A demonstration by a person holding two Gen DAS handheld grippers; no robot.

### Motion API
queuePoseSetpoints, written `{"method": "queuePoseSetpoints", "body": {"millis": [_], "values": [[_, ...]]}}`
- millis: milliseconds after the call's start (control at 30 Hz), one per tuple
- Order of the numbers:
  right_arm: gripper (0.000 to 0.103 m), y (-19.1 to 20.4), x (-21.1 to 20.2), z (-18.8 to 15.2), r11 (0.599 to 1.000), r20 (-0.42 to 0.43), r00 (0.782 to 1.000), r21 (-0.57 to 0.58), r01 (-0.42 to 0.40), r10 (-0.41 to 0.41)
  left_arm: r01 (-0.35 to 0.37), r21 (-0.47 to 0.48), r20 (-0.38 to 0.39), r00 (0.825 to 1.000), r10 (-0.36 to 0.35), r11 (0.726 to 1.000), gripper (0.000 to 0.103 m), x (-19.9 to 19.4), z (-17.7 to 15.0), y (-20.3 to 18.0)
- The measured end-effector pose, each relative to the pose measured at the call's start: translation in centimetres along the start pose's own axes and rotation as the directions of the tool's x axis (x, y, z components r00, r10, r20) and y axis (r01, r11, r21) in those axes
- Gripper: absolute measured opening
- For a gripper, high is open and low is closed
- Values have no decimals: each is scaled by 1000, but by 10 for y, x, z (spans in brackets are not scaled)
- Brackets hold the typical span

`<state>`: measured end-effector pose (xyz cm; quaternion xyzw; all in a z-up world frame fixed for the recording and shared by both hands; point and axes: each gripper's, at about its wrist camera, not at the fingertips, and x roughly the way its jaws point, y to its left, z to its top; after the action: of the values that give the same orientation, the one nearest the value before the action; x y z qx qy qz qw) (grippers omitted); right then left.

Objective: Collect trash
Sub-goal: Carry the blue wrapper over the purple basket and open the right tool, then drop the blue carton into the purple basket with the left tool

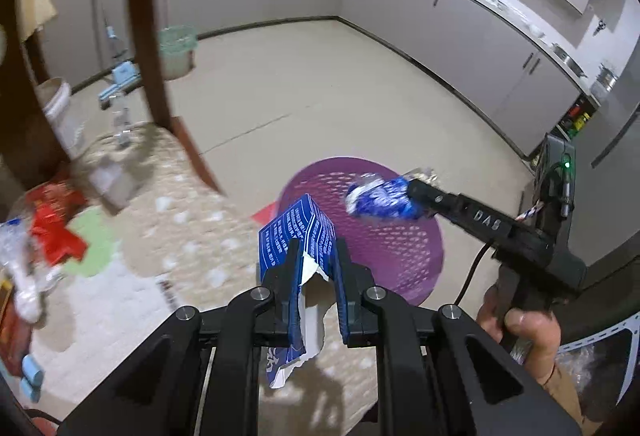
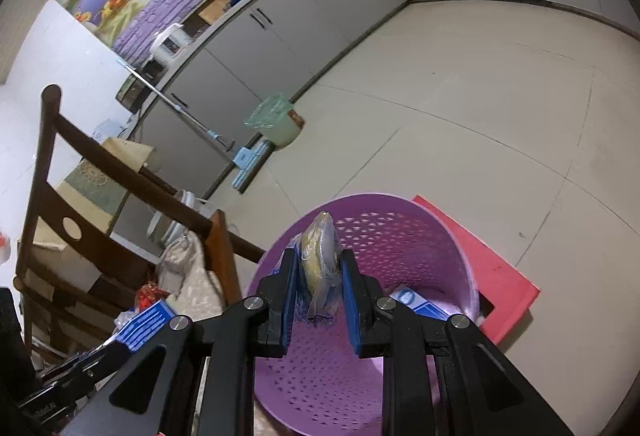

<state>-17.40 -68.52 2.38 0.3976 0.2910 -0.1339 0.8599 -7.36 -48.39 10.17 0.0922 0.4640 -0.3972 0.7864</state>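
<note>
My left gripper (image 1: 318,248) is shut on a torn blue carton (image 1: 298,228) with white print, held over the cloth-covered table's edge beside a purple perforated basket (image 1: 404,260). My right gripper (image 1: 412,192) reaches in from the right, shut on a crumpled blue-and-white wrapper (image 1: 376,200) above the basket. In the right wrist view, the right gripper (image 2: 318,256) pinches that wrapper (image 2: 320,260), yellowish on this side, over the basket (image 2: 400,236). A blue-and-white box (image 2: 412,302) lies inside. The held blue carton (image 2: 148,320) shows at lower left.
The basket stands on a red stool (image 2: 504,276) on the tiled floor. A dark wooden chair (image 2: 52,196) stands by the table (image 1: 192,236), which carries red wrappers (image 1: 52,232) and clear plastic. A green-lined bin (image 2: 276,120), a mop (image 2: 244,160) and grey cabinets stand beyond.
</note>
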Motion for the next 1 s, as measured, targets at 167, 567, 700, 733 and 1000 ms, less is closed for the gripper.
{"method": "queuePoseSetpoints", "body": {"millis": [167, 567, 700, 733, 1000], "values": [[23, -9, 2, 3, 1000, -11, 1000, 12, 18, -18, 41, -3, -33, 999, -41, 999, 14, 27, 7, -12], [57, 4, 7, 4, 999, 10, 999, 2, 49, -49, 26, -40, 7, 1000, -25, 999, 62, 8, -7, 2], [57, 15, 14, 1, 999, -2, 999, -18, 48, -48, -12, -65, 25, 1000, 14, 998, 64, -8, -21, 11], [57, 17, 15, 0, 999, -1, 999, -22, 44, -44, -19, -71, 26, 999, 21, 997, 65, -12, -25, 13], [59, 51, 25, -10, 995, -2, 1000, -96, 20, -21, -96, -106, 20, 995, 99, 990, 65, -43, -67, 42]]}}
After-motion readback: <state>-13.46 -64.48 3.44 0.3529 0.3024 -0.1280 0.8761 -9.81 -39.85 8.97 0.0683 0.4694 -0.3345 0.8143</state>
